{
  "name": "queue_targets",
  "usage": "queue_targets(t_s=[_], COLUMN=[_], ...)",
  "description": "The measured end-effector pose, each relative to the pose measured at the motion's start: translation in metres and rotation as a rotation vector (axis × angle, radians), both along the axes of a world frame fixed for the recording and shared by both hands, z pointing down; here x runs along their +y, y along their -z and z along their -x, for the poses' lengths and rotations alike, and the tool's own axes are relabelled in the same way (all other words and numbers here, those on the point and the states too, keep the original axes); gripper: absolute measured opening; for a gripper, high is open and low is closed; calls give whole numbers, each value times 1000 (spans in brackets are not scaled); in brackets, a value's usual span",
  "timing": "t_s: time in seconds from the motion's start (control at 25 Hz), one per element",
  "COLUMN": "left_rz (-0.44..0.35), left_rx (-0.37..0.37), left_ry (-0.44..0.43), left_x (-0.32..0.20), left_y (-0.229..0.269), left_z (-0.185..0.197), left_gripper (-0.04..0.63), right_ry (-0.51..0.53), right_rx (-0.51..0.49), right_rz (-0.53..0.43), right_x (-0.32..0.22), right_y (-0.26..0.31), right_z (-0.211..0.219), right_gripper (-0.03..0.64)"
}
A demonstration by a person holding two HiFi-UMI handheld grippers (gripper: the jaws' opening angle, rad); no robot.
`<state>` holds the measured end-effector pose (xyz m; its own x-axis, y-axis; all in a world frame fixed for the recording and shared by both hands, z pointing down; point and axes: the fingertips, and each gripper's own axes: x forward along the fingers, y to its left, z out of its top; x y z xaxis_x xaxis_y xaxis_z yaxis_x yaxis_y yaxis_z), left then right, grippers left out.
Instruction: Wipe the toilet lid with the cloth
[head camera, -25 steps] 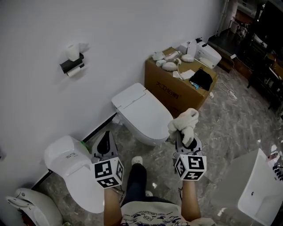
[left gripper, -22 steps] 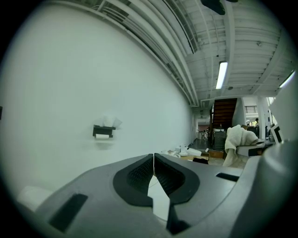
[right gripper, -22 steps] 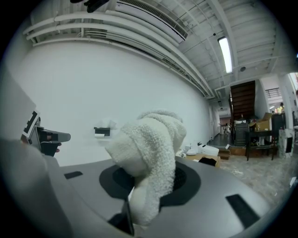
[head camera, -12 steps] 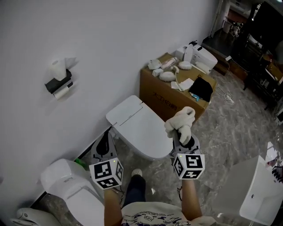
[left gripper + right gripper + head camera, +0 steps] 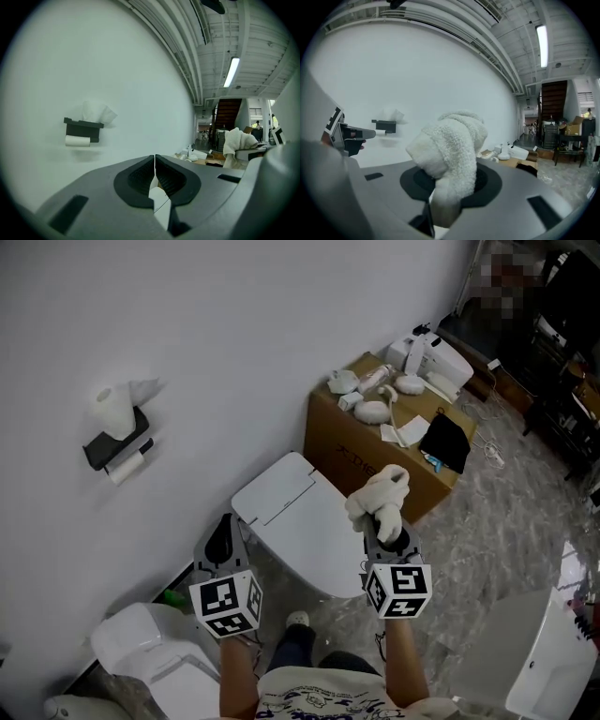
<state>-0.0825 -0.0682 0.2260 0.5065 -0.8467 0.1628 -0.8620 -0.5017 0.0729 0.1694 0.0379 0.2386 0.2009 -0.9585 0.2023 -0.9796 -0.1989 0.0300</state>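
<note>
White fluffy cloth (image 5: 379, 496) pinched in right gripper (image 5: 385, 525) jaws, held up right of closed toilet lid (image 5: 295, 515); left gripper (image 5: 223, 538) jaws pressed together, empty.

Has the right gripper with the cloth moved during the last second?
Yes. Judged against the toilet lid in the head view, the right gripper and its cloth have come closer, now overlapping its edge.
</note>
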Motion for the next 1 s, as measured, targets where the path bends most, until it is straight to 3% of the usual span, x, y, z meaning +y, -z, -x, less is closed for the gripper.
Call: queue_targets(t_s=[0.4,1.0], left_rz=[86,166], left_rx=[-27,-63], left_ry=[55,179], left_x=[-47,-98], left_y=[-46,-107], left_z=[28,43], left_gripper=[12,12], right_ry=[27,206], right_rx=[-38,-21], right_rz=[101,252], right_x=[-59,-145], right_y=[-48,-120], right_z=[15,21], right_gripper=[109,109])
